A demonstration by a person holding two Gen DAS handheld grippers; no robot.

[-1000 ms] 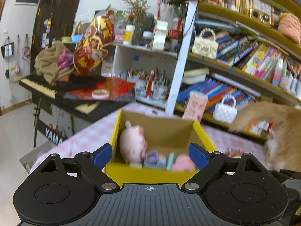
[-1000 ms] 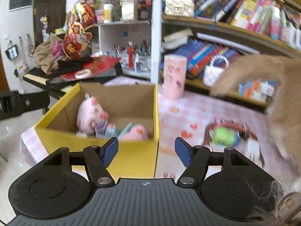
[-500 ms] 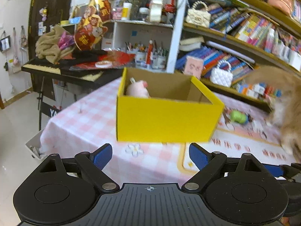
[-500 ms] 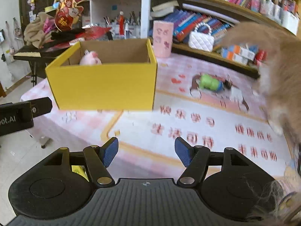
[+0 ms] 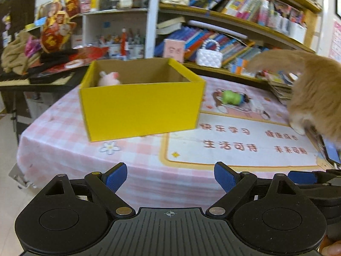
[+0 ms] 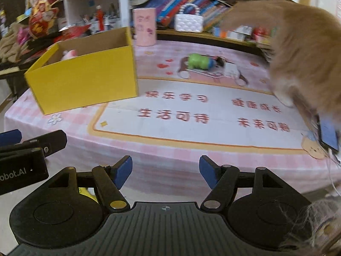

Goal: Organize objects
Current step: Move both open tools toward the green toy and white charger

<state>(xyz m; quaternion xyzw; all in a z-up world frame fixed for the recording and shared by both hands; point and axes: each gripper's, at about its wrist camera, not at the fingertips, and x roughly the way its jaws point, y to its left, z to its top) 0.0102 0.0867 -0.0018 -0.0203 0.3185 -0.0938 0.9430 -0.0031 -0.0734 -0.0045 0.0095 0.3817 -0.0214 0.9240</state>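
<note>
pink plush [image 5: 108,79]: mostly hidden behind the yellow box [image 5: 140,104] wall
cat [image 6: 307,59]: blurred, cut off at the right edge
green toy [image 6: 199,61]: too blurred to identify
shelf books [image 5: 234,2]: titles unreadable

Crowded bookshelves [image 5: 223,27] behind pink checked table [image 5: 64,132]; pale floor [image 5: 6,183].

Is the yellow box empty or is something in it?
Not empty. A pink plush shows above the rim at the left end of the open yellow box. The rest of the inside is hidden by the front wall.
</note>
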